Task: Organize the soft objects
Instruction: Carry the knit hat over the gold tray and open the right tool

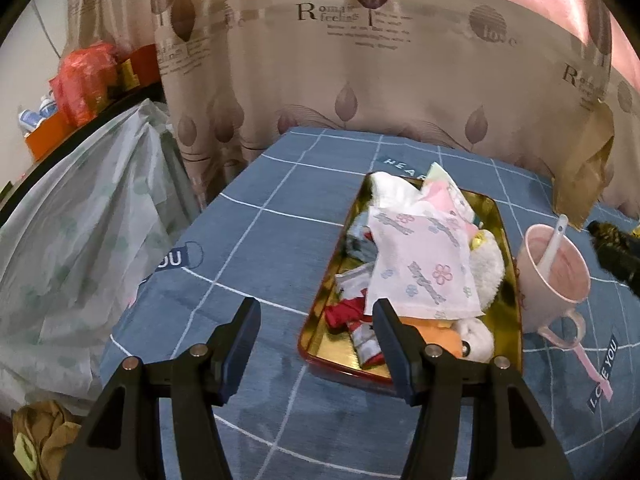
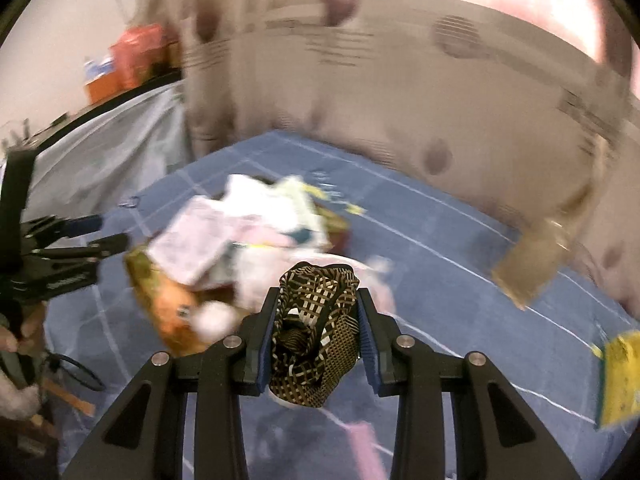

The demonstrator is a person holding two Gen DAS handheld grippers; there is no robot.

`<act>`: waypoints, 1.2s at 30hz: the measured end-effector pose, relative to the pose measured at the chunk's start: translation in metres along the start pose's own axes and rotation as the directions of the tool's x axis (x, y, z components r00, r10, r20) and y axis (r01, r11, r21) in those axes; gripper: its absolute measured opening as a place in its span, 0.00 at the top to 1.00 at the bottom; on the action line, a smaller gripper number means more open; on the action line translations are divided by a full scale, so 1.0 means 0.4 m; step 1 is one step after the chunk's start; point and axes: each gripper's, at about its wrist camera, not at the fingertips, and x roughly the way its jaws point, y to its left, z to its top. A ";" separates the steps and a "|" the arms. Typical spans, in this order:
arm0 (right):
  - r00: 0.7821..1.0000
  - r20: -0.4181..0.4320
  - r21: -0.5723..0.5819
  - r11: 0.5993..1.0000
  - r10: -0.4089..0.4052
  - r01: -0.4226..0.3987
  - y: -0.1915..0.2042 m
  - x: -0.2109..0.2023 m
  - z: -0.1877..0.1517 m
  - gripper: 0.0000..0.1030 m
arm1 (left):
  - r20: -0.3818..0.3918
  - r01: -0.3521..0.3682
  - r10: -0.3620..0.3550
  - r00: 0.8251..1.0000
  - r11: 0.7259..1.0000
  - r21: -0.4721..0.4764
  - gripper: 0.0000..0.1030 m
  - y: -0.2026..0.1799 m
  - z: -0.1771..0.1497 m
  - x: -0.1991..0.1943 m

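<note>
A gold tray [image 1: 514, 280] on the blue checked cloth holds a pile of soft things: a white flowered cloth [image 1: 424, 256], a white plush [image 1: 486, 264], an orange plush [image 1: 440, 334] and red pieces [image 1: 346, 314]. My left gripper [image 1: 316, 316] is open and empty, just left of the tray's near end. My right gripper [image 2: 318, 300] is shut on a bunched black-and-tan patterned cloth [image 2: 316, 328], held above the table near the tray [image 2: 138, 276]. That cloth shows at the right edge of the left wrist view [image 1: 616, 248]. The right wrist view is blurred.
A pink mug [image 1: 552, 280] with a white spoon [image 1: 556, 240] stands right of the tray. A brown paper bag [image 1: 584, 176] leans at the back right. A yellow packet [image 2: 618, 380] lies at the right. A curtain hangs behind; a plastic-covered heap [image 1: 80, 240] is at the left.
</note>
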 end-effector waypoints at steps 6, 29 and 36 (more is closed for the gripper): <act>0.996 -0.046 -0.059 0.995 0.075 -0.078 0.132 0.082 0.028 0.68 | 0.010 -0.019 0.019 1.000 0.999 -0.027 0.42 0.026 0.003 -0.004; 0.990 -0.101 -0.024 0.994 0.099 -0.102 0.210 0.274 0.056 0.60 | -0.004 -0.023 0.023 1.000 0.999 -0.047 0.42 0.044 0.001 0.011; 0.994 -0.062 -0.001 0.996 0.093 -0.093 0.206 0.222 0.055 0.27 | 0.003 -0.024 0.024 1.000 0.999 -0.032 0.42 0.031 -0.002 0.007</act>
